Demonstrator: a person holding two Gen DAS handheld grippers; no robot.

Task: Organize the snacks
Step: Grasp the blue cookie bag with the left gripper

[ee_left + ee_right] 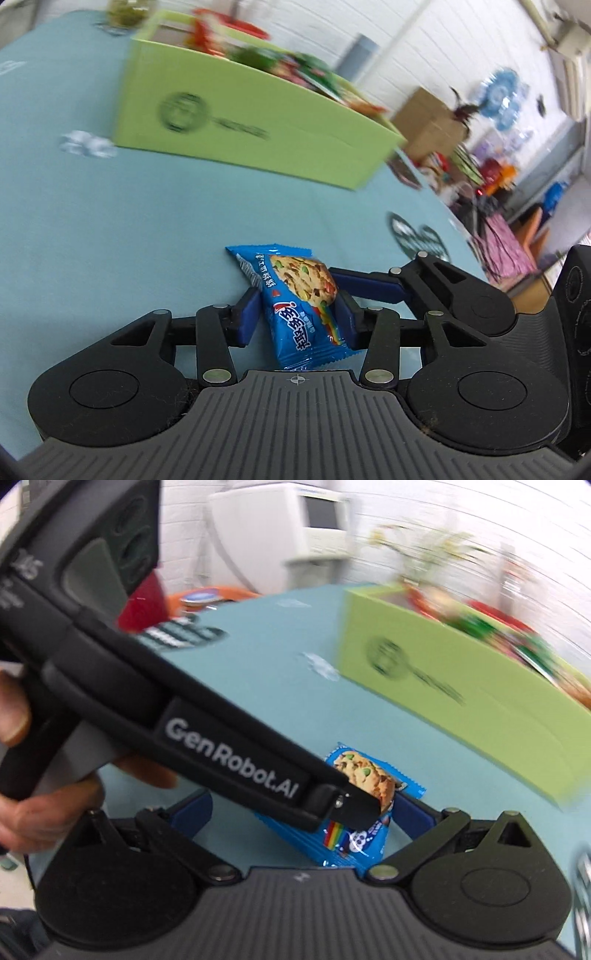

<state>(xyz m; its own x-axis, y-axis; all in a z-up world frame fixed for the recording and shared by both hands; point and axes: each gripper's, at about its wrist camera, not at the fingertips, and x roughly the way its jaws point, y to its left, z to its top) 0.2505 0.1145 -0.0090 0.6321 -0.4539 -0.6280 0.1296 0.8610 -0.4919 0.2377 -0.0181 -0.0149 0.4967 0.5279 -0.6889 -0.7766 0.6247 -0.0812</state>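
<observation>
blue cookie packet [301, 306] pinched between left gripper [299, 317] fingers [246, 314]

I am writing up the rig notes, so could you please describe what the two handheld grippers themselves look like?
Both look alike: the left gripper and right gripper have ribbed grey bodies, black linkage arms with silver pivot pins, round black side discs and blue finger pads. The left one's black side bar reads "GenRobot.AI" in white. No cables or sleeves show.

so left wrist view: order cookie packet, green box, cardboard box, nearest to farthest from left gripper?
1. Cookie packet: between the left gripper fingers.
2. Green box: ahead on the blue table, snacks inside.
3. Cardboard box: past the table, upper right.
</observation>
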